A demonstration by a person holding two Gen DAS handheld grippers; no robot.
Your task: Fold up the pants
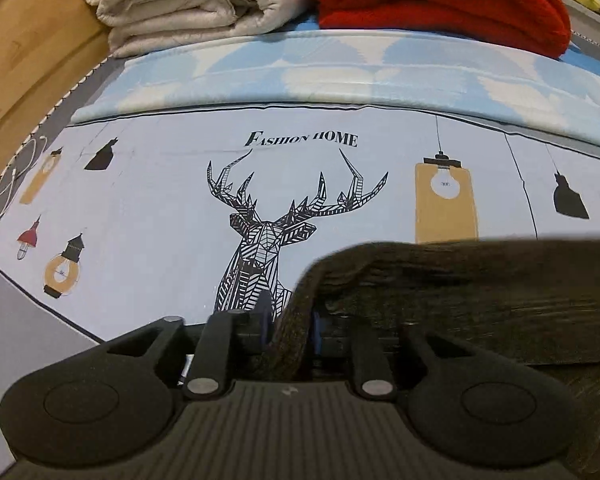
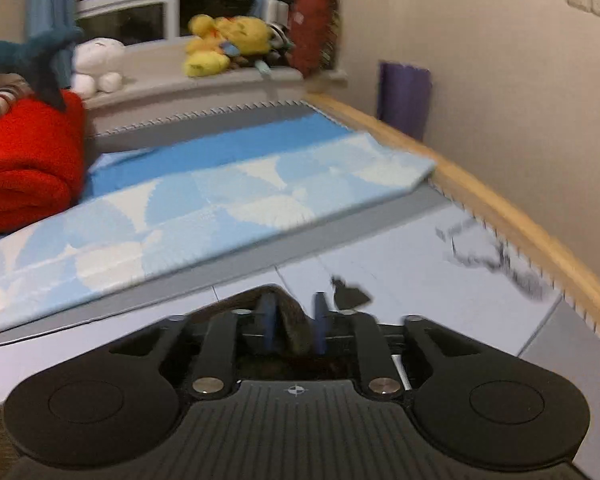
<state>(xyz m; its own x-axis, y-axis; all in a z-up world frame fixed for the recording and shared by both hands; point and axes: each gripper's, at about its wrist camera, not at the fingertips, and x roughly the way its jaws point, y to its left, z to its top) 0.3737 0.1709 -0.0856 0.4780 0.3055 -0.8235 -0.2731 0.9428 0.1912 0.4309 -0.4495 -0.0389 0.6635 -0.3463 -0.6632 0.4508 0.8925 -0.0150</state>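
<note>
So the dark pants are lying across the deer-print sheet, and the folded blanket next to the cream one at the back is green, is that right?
Not quite. The pants do lie across the deer-print sheet, but the folded blanket next to the cream one is red, not green. The left wrist view shows both side by side at the back of the bed.

The left gripper (image 1: 290, 322) is angled steeply downward, its jaws parted slightly with dark fabric between. The right gripper (image 2: 294, 324) is pitched downward toward twelve o'clock, jaws likewise slightly parted around fabric.
</note>
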